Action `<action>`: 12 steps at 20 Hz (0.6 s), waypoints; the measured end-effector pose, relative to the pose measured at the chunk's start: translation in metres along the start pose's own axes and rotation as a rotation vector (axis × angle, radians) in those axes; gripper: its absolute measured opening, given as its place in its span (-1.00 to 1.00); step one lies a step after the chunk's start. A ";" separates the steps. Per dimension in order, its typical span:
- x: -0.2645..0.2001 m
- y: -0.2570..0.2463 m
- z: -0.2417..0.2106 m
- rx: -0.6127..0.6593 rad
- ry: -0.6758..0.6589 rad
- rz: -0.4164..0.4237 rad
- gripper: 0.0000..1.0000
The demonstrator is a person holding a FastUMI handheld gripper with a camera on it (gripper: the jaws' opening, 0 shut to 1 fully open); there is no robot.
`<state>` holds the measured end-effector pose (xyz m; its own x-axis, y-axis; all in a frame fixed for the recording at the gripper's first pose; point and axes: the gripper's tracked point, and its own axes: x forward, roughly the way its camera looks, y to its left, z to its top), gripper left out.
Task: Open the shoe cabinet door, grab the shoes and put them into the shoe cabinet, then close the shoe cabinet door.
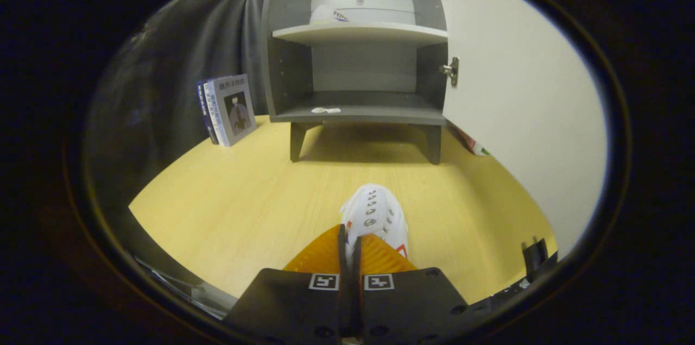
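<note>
While the gripper [350, 247] clamps it, 1 white shoe [374, 217] projects ahead.

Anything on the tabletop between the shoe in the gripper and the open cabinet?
No. In the gripper view, bare wooden tabletop runs from the white shoe, pinched in the gripper, to the cabinet.

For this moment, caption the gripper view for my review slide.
Gripper shut on white lace-up shoe, facing open grey two-shelf shoe cabinet on light wooden floor.
</note>
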<state>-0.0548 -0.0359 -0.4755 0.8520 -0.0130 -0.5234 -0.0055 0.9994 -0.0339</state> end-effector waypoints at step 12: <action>-0.069 -0.012 0.230 -0.095 -0.255 0.079 -0.95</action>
<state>0.0072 -0.0400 -0.2431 0.9511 0.0849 -0.2971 -0.1157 0.9894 -0.0876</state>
